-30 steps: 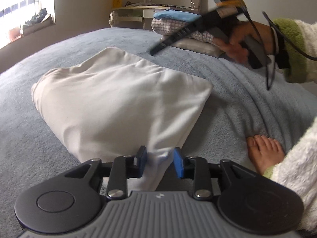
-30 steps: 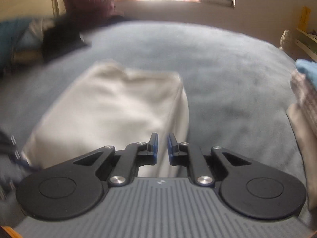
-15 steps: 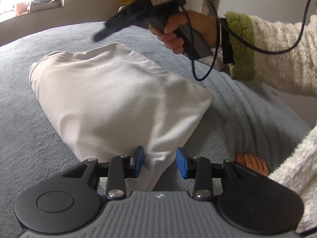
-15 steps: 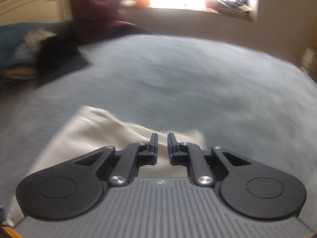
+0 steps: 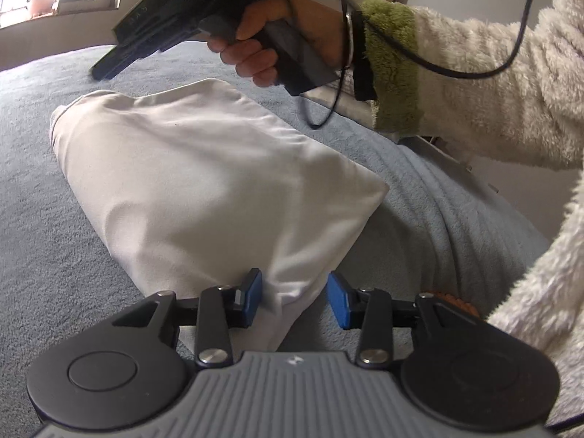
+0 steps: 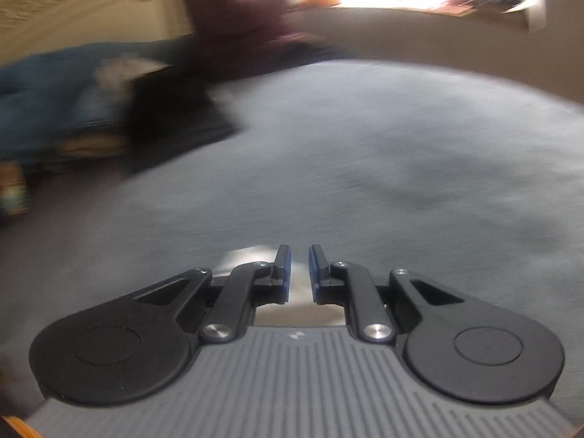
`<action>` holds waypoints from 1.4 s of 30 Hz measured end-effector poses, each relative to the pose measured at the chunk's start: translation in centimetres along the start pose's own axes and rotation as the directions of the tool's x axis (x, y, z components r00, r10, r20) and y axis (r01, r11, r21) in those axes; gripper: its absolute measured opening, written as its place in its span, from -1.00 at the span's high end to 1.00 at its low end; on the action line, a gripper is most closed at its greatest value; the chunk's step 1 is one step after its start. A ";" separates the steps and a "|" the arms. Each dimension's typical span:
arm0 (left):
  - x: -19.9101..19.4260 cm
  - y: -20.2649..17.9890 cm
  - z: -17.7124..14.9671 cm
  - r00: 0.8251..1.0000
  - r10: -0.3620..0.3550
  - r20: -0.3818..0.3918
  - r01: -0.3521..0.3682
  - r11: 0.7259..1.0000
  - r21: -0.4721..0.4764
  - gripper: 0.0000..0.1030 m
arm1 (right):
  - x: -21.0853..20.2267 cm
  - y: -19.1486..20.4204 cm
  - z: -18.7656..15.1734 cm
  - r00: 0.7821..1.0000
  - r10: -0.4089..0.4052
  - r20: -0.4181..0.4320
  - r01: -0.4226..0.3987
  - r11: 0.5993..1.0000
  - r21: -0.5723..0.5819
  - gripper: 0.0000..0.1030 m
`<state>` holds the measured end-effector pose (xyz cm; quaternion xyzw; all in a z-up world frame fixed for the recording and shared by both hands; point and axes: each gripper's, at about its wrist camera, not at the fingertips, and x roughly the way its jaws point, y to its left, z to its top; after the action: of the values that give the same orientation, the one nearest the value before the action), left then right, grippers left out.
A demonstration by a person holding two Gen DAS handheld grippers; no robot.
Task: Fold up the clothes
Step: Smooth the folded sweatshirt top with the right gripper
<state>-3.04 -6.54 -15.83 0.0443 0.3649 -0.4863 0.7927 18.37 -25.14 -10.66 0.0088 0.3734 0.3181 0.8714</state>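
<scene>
A: Grey-blue fleece bedspread (image 5: 43, 241) fills the view, and on it a folded cream cotton garment (image 5: 204, 182), long axis running seven to one o'clock.

B: Left gripper (image 5: 295, 297) is nearer, fingers spread astride its near corner. Right gripper (image 6: 299, 273), gripped by a hand (image 5: 262, 47), hovers at twelve, fingers narrowly parted, pinching nothing.

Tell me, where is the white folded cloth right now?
In the left wrist view, the white cloth lies on the grey blanket, its near corner between the open left gripper fingers, below the right gripper.
</scene>
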 end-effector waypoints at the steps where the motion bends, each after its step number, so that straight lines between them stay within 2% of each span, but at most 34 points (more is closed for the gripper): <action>1: 0.0 0.0 -0.1 1.000 -0.002 0.003 0.002 1.000 0.002 0.20 | 0.9 0.3 -0.2 0.999 0.033 -0.041 -0.033 0.999 -0.003 0.81; 2: -0.1 0.0 -0.2 1.000 -0.002 0.007 0.002 1.000 0.008 0.20 | 1.9 0.5 -0.4 0.997 0.026 -0.074 -0.027 1.000 -0.011 0.81; 4: 0.0 -0.2 -0.3 1.000 0.003 0.015 -0.003 1.000 0.022 0.20 | 4.3 -0.1 -0.4 0.994 -0.043 -0.099 0.043 0.999 -0.001 0.86; 8: 0.0 -0.2 -0.3 1.000 0.000 0.016 -0.001 1.000 0.016 0.20 | 5.5 -1.6 1.4 0.991 -0.134 -0.006 0.134 0.985 0.109 0.78; 9: 0.1 -0.1 -0.2 1.000 -0.002 0.016 0.002 1.000 0.010 0.20 | 4.9 -1.6 1.6 0.991 -0.131 0.013 0.128 0.984 0.126 0.78; 12: 0.2 0.3 0.0 1.000 -0.013 0.014 0.013 1.000 -0.007 0.20 | 3.1 -0.5 1.5 1.000 -0.005 0.008 0.005 0.995 0.101 0.78; 13: 0.2 0.4 0.0 1.000 -0.015 0.015 0.015 1.000 -0.009 0.20 | 2.9 0.2 1.2 0.998 0.056 -0.022 -0.055 0.996 0.067 0.78; 15: 0.2 0.4 0.0 1.000 -0.015 0.018 0.016 1.000 -0.007 0.20 | 3.2 1.9 0.6 0.980 0.161 -0.114 -0.163 0.987 -0.010 0.76; 16: 0.2 0.3 0.0 1.000 -0.015 0.019 0.016 1.000 -0.006 0.19 | 3.9 2.8 0.2 0.973 0.164 -0.162 -0.175 0.983 -0.059 0.75; 17: 0.3 0.3 -0.1 1.000 -0.014 0.021 0.015 1.000 -0.004 0.17 | 4.7 3.4 -0.1 0.972 0.135 -0.194 -0.157 0.983 -0.100 0.75; 19: 0.3 0.0 -0.1 1.000 -0.007 0.023 0.007 1.000 0.002 0.17 | 6.2 3.3 0.1 0.977 0.082 -0.195 -0.102 0.990 -0.099 0.81; 21: 0.3 -0.3 0.0 1.000 0.004 0.020 -0.004 1.000 0.011 0.17 | 6.3 2.3 1.2 0.993 -0.024 -0.112 0.018 0.999 -0.051 0.79; 23: 0.2 -0.5 0.0 1.000 0.016 0.013 -0.016 1.000 0.015 0.17 | 5.7 1.0 2.3 0.991 -0.133 -0.020 0.133 0.991 0.033 0.72; 24: 0.1 -0.7 0.0 1.000 0.021 0.009 -0.021 1.000 0.017 0.17 | 4.6 0.1 2.5 0.991 -0.133 0.011 0.132 0.987 0.091 0.72; 26: -0.1 -0.9 0.0 1.000 0.030 0.004 -0.030 0.999 0.023 0.16 | 2.0 -1.2 2.3 0.995 -0.086 0.047 0.078 0.984 0.162 0.72; 28: -0.2 -1.0 0.0 0.999 0.039 -0.001 -0.039 0.999 0.029 0.16 | -0.3 -1.6 1.2 0.999 -0.023 0.037 0.018 0.990 0.139 0.71; 31: -0.1 -1.3 0.1 0.999 0.052 -0.007 -0.052 0.998 0.038 0.14 | -2.3 -2.6 -1.4 0.995 0.093 -0.040 -0.089 0.990 0.111 0.47; 32: 0.0 -1.4 0.0 0.998 0.057 -0.008 -0.057 0.998 0.042 0.12 | -2.3 -3.1 -2.1 0.993 0.093 -0.067 -0.084 0.989 0.118 0.47; 34: 0.0 -1.6 0.0 0.998 0.067 -0.011 -0.067 0.996 0.051 0.11 | -2.5 -4.3 -3.0 0.995 0.048 -0.082 -0.036 0.989 0.147 0.47; 37: 0.3 -2.2 0.2 0.995 0.092 -0.024 -0.090 0.994 0.069 0.11 | -3.9 -6.5 -3.2 1.000 -0.027 -0.009 0.029 0.969 0.244 0.54; 38: 0.4 -2.4 0.4 0.995 0.099 -0.029 -0.097 0.993 0.069 0.11 | -4.3 -7.3 -3.3 0.998 -0.054 0.014 0.048 0.960 0.276 0.48; 42: 0.5 -2.7 0.7 0.992 0.121 -0.046 -0.118 0.990 0.073 0.11 | -6.2 -10.3 -3.6 0.981 -0.167 0.095 0.115 0.906 0.408 0.47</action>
<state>-4.73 -8.64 -14.82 0.1061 0.3641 -0.4492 0.8089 18.40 -37.61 -11.84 0.1801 0.3738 0.1701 0.8938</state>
